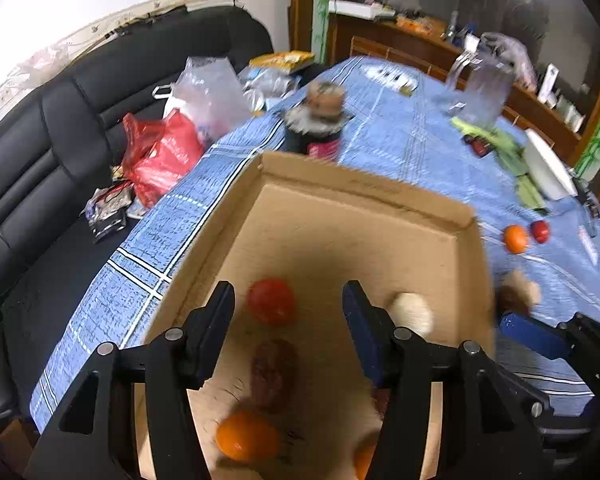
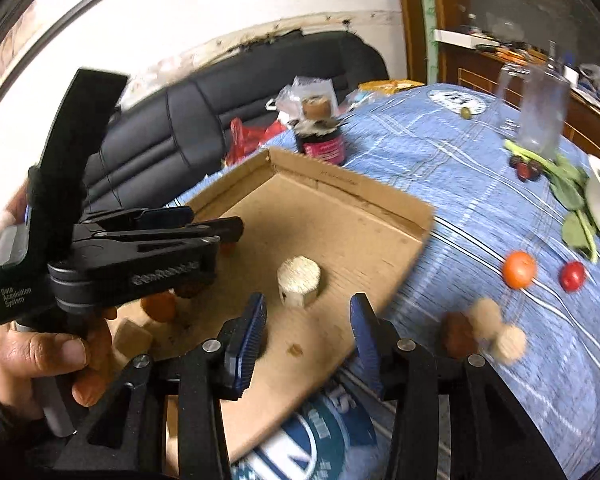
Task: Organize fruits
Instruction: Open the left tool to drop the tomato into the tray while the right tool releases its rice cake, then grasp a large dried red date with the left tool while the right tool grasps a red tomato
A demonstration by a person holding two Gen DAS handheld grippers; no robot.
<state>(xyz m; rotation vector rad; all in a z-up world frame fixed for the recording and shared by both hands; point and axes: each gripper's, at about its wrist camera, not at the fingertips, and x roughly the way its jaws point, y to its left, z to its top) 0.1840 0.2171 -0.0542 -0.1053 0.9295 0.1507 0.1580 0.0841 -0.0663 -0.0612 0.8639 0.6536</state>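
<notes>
Worktop [image 2: 480, 208] under a blue checked cloth is shown carrying a shallow cardboard tray [image 1: 364, 188], evidently set there as the collecting place for the fruits. Inside the tray lie a red fruit [image 1: 271, 301], an orange fruit [image 1: 246, 436] and a pale cylindrical block [image 2: 299, 282], while an orange [image 2: 519, 269] and a small red fruit [image 2: 572, 275] are left out on the cloth, well apart from it. Both the left tool [image 1: 288, 308] and right tool [image 2: 308, 322] are held over the tray with jaws parted and nothing gripped, which suggests pieces just released.
</notes>
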